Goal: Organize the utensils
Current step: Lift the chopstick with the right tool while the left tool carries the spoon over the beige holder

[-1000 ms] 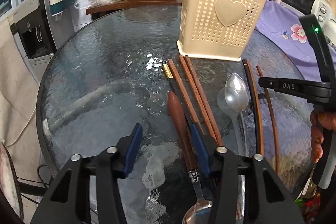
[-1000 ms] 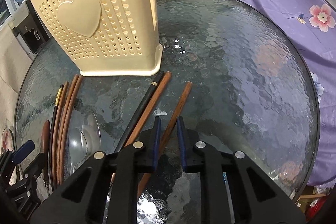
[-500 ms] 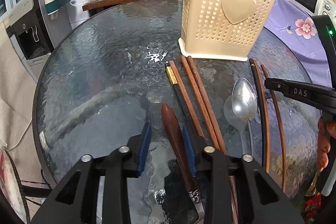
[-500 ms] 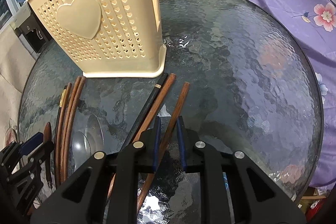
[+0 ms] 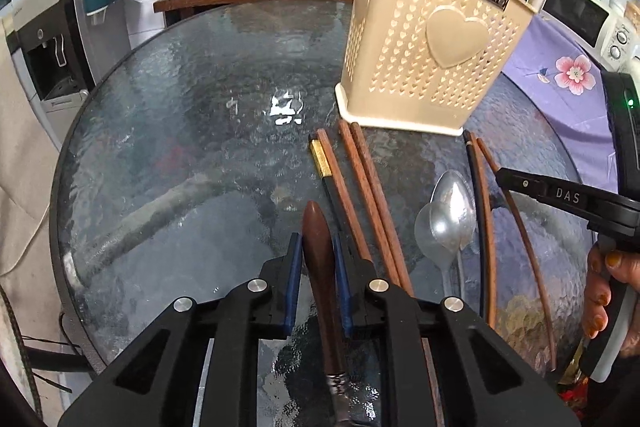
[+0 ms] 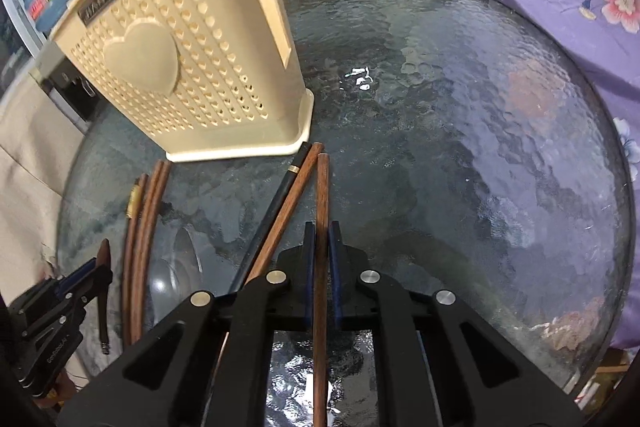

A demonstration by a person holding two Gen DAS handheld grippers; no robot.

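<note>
Chopstick (image 6: 321,247) between shut right jaws

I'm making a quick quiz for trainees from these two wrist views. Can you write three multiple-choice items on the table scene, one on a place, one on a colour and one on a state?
1. Where do the spoons lie?
A. inside the basket
B. flat on the glass table
C. in the pan

2. What colour is the basket?
A. cream
B. green
C. red

3. What is between the right gripper's jaws?
A. a spoon
B. nothing
C. a brown chopstick

Answers:
1 B: both spoons rest on the glass table, between groups of chopsticks, in front of the basket.
2 A: its heart-patterned walls are cream.
3 C: the brown chopstick runs straight between the shut blue pads.
</note>
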